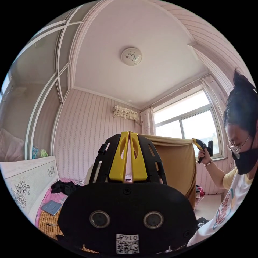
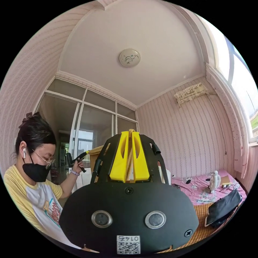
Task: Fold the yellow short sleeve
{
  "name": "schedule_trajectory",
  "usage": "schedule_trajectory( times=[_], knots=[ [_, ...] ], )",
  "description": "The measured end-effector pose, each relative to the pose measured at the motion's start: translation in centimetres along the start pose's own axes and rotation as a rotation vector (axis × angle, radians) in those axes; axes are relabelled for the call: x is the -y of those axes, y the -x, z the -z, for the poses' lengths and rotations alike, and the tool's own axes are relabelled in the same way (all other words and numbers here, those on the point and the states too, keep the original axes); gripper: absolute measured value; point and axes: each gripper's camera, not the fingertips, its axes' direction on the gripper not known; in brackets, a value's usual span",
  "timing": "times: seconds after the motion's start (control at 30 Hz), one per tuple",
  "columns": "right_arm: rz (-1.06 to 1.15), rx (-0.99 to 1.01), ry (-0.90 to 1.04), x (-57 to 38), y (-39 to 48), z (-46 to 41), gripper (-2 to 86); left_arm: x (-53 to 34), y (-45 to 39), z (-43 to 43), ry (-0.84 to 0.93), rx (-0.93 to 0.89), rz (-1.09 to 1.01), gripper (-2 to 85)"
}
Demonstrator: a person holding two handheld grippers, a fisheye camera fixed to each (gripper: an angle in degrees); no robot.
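Observation:
The yellow short-sleeve shirt (image 1: 174, 164) hangs in the air as a wide mustard sheet, stretched by its top edge between both grippers. My left gripper (image 1: 129, 133) has its yellow jaws shut on one top corner. In the left gripper view the right gripper (image 1: 194, 140), held in the person's hand, pinches the far corner in front of the window. In the right gripper view my right gripper (image 2: 131, 131) is shut with a strip of the fabric between its jaws. There the left gripper (image 2: 86, 152) holds the other end of the shirt (image 2: 95, 151) beside the person's head.
A bed with a pink sheet (image 2: 199, 193) and a bamboo mat (image 1: 47, 221) lies below. On it are dark clothing (image 1: 64, 186), a small fan (image 2: 215, 181) and a black bag (image 2: 224, 207). A white headboard (image 1: 29, 177), a window (image 1: 188, 121) and glass doors (image 2: 80, 121) surround the space.

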Motion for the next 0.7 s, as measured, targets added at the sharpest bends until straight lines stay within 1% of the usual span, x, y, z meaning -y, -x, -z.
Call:
schedule_trajectory(
  times=[0.03,0.07,0.13,0.17,0.2,0.23,0.27,0.3,0.33,0.37,0.4,0.43,0.5,0.57,0.63,0.7],
  knots=[
    [-0.002,-0.023,0.024,-0.5,-0.8,-1.2,0.9,-0.7,1.3,-1.5,0.051,0.024,0.010,-0.8],
    [-0.034,-0.061,0.088,-1.9,-2.9,-4.2,0.9,-1.3,2.0,-2.5,0.083,0.032,0.021,-0.8],
    [-0.114,-0.120,0.221,-5.4,-6.8,-9.3,0.9,-4.9,5.4,-7.6,0.276,0.089,0.077,-0.8],
    [-0.159,-0.161,0.332,-8.3,-9.4,-13.0,0.9,-6.2,6.2,-9.0,0.336,0.115,0.086,-0.8],
    [-0.193,-0.200,0.461,-11.6,-12.0,-16.8,0.9,-9.0,7.8,-11.9,0.454,0.176,0.101,-0.8],
    [-0.215,-0.221,0.523,-13.3,-13.2,-18.6,0.9,-12.0,9.3,-14.4,0.560,0.232,0.121,-0.8],
    [-0.266,-0.249,0.624,-16.6,-15.5,-21.7,0.9,-13.4,10.0,-15.5,0.602,0.252,0.137,-0.8],
    [-0.341,-0.250,0.674,-19.0,-17.4,-24.1,0.9,-15.6,11.5,-17.1,0.649,0.274,0.193,-0.8],
    [-0.381,-0.242,0.671,-19.7,-18.1,-25.0,0.9,-16.7,13.1,-18.0,0.642,0.268,0.286,-0.8],
    [-0.437,-0.228,0.621,-19.8,-19.1,-26.3,0.9,-16.8,13.8,-18.2,0.617,0.258,0.334,-0.9],
    [-0.434,-0.220,0.524,-18.6,-19.3,-27.0,0.9,-16.5,14.8,-18.3,0.547,0.244,0.401,-0.9],
    [-0.419,-0.216,0.468,-17.8,-19.3,-27.2,0.9,-15.6,15.3,-18.1,0.476,0.249,0.408,-1.0],
    [-0.373,-0.174,0.295,-15.3,-19.1,-27.2,0.9,-14.2,15.2,-17.9,0.412,0.249,0.355,-1.0],
    [-0.375,-0.119,0.246,-15.1,-19.5,-27.2,1.0,-13.7,14.8,-17.7,0.403,0.232,0.299,-1.0],
    [-0.375,-0.100,0.252,-16.6,-19.8,-26.9,1.0,-15.6,14.2,-17.7,0.455,0.209,0.251,-1.0],
    [-0.376,-0.134,0.347,-21.0,-20.2,-26.4,1.0,-18.7,13.8,-17.8,0.522,0.215,0.229,-1.0]
  ],
)
